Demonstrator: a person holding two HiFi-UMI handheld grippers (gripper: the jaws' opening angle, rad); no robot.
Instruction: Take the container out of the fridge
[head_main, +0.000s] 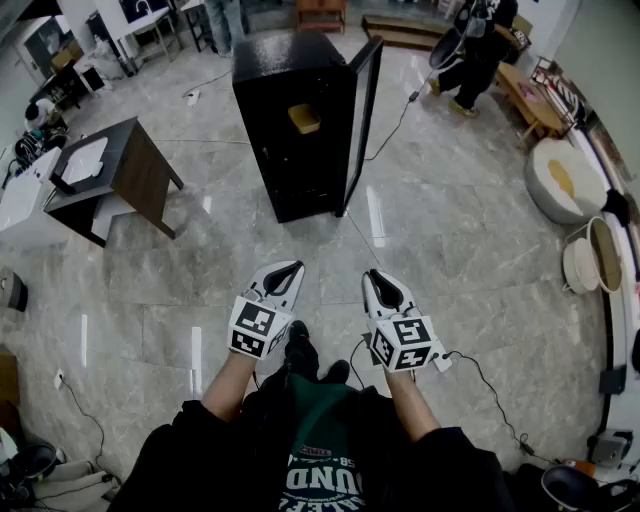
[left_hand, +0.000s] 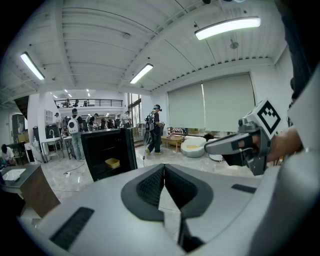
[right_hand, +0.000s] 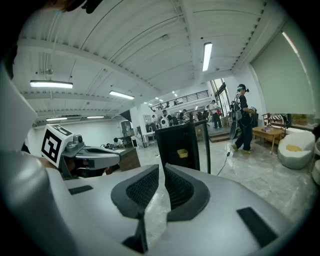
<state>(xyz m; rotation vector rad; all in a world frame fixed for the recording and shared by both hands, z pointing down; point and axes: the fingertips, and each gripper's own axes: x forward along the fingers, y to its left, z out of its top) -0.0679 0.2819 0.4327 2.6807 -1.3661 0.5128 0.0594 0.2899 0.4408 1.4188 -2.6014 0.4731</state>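
The container sits in the open fridge, far ahead, more in line with the left gripper than the right gripper; both are closed, empty.

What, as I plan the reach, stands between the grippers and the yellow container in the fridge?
Nothing visible. Only floor separates left gripper and right gripper from the fridge; its door is open, yellow container exposed.
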